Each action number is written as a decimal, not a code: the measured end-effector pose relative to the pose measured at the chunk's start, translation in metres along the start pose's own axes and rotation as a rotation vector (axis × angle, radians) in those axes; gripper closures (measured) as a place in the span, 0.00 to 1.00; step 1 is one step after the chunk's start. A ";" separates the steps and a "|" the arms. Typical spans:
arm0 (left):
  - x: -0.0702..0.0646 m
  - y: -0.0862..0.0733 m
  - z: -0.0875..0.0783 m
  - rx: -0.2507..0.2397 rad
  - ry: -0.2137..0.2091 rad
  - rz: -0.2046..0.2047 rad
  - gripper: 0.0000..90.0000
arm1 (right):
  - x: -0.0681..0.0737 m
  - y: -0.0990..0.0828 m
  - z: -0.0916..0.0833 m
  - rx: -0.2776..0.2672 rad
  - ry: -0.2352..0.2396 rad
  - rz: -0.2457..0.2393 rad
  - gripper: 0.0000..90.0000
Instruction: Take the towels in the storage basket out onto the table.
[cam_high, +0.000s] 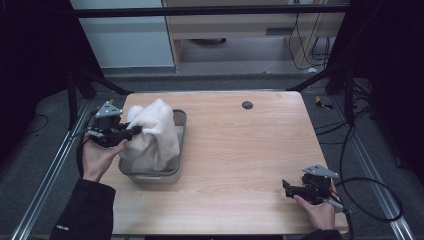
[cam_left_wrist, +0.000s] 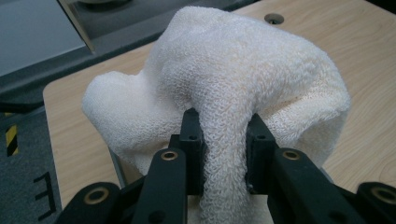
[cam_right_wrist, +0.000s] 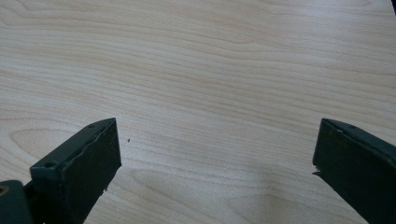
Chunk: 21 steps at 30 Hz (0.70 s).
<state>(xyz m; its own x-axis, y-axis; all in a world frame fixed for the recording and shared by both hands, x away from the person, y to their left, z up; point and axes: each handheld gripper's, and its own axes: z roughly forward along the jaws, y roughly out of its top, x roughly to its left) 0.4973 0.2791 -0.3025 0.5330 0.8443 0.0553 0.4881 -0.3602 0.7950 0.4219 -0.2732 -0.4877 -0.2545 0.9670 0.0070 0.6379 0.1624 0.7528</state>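
A white terry towel (cam_high: 155, 131) hangs bunched over a grey metal tub (cam_high: 181, 120) at the table's left. My left gripper (cam_high: 136, 130) is shut on a fold of the towel (cam_left_wrist: 243, 93), holding it lifted above the tub; in the left gripper view the cloth is pinched between the two black jaws and drapes down past them. My right gripper (cam_high: 286, 186) rests low over the bare wood near the table's front right corner. Its jaws stand wide apart in the right gripper view, open (cam_right_wrist: 217, 158), with nothing but tabletop between them.
The light wooden table (cam_high: 240, 150) has a small dark round hole (cam_high: 247, 105) near its far edge. Black cables (cam_high: 370, 195) trail off the right side. Metal frame rails run along both sides, and a cabinet stands behind the table.
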 end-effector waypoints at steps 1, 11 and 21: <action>-0.001 0.002 -0.002 -0.011 0.002 0.000 0.82 | 0.000 0.000 0.000 0.000 0.001 0.002 0.01; -0.010 0.026 -0.020 -0.072 -0.012 0.016 0.82 | 0.000 0.000 0.000 -0.002 0.003 0.003 0.02; -0.020 0.046 -0.034 -0.112 -0.037 0.032 0.82 | 0.000 0.000 -0.001 -0.005 0.005 0.003 0.02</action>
<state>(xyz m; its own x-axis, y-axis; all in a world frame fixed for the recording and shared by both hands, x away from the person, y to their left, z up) 0.4857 0.2592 -0.2470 0.5734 0.8170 0.0612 0.3911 -0.3386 0.8558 0.4215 -0.2733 -0.4871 -0.2558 0.9667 0.0124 0.6348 0.1583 0.7563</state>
